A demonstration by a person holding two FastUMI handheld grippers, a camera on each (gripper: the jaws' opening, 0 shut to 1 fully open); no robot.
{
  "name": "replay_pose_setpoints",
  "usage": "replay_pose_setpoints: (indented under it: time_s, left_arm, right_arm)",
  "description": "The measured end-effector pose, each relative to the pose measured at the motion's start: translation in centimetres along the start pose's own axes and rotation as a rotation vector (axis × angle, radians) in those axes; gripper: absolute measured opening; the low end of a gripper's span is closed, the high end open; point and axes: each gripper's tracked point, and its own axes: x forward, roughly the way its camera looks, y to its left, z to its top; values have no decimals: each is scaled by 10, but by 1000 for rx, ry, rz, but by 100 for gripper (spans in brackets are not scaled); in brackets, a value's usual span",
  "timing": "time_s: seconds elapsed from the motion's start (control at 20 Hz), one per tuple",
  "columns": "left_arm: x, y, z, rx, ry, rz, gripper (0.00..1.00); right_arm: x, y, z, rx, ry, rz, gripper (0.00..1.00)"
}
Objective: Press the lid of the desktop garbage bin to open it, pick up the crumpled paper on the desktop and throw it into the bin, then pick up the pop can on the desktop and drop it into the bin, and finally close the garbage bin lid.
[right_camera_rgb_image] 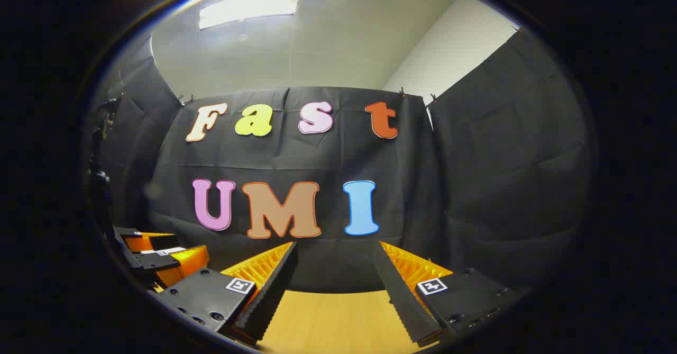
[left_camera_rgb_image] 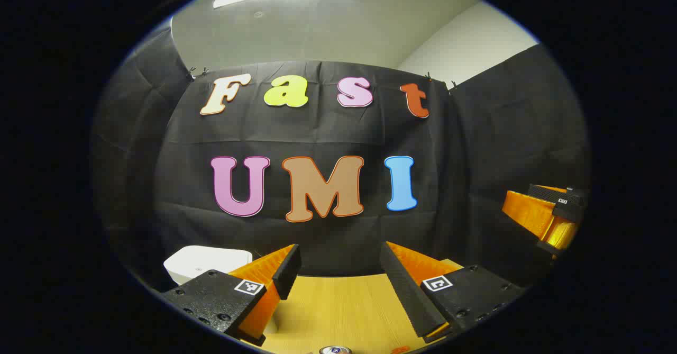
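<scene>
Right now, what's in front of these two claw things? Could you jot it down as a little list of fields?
left gripper: open, raised above the table, nothing between its fingers
right gripper: open, nothing between its fingers
garbage bin: white, lid down, at the left gripper's left
pop can: top barely peeks in at the bottom edge of the left gripper view
table: light wood
crumpled paper: cannot tell where
</scene>
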Motion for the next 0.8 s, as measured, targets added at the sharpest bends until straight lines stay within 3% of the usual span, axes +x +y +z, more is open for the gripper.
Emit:
replay_pose_setpoints:
  time_s: [0.2,0.55,0.6,0.8]
  left_arm:
    - [3,-5,-5,-6,11,-15,93]
    - [4,-4,1,9,-6,-10,93]
    - [4,-4,1,11,-7,-9,93]
    - [7,2,-1,11,0,0,93]
  right_arm:
    - [0,-30,15,-81,-48,-61,99]
    - [1,-13,12,-39,-45,-26,99]
    - [2,-11,10,-33,-42,-19,95]
    - [7,-8,5,-5,-23,-13,99]
